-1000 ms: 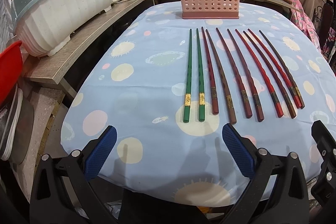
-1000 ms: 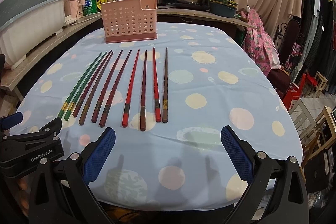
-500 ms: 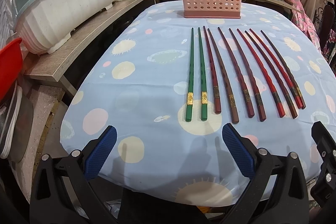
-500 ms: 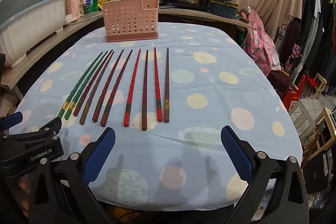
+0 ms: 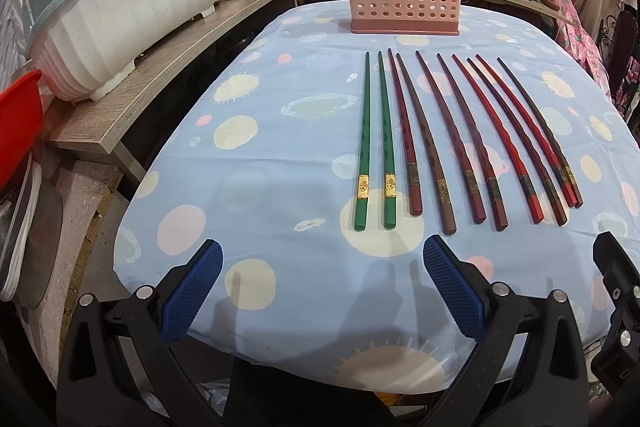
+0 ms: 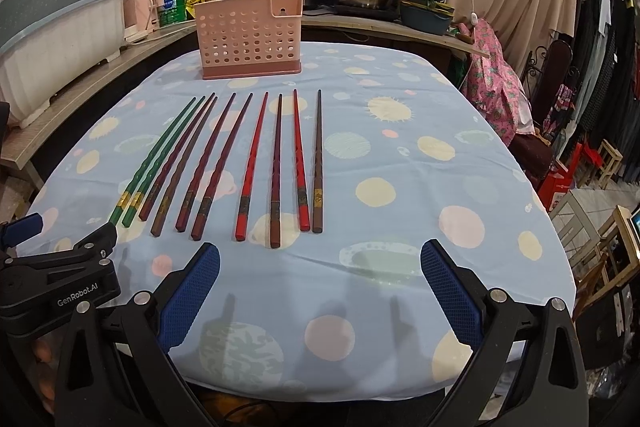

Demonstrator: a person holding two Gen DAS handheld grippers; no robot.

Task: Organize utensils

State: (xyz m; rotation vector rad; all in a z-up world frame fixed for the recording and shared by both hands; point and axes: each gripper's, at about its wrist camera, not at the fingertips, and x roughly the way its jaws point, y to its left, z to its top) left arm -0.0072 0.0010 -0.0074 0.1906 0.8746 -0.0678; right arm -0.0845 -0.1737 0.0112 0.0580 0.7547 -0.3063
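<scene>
Blue spotted tablecloth [image 5: 280, 155], cluttered wooden counter [image 5: 132, 95]

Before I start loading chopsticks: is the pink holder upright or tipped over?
Upright. The pink perforated utensil holder stands on its flat base on the tablecloth, open top upward. Whether it is empty cannot be told.

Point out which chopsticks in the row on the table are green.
The two green chopsticks at the left end of the row, side by side, each with a gold band near its thick end. The other eight are red, maroon or brown.
</scene>
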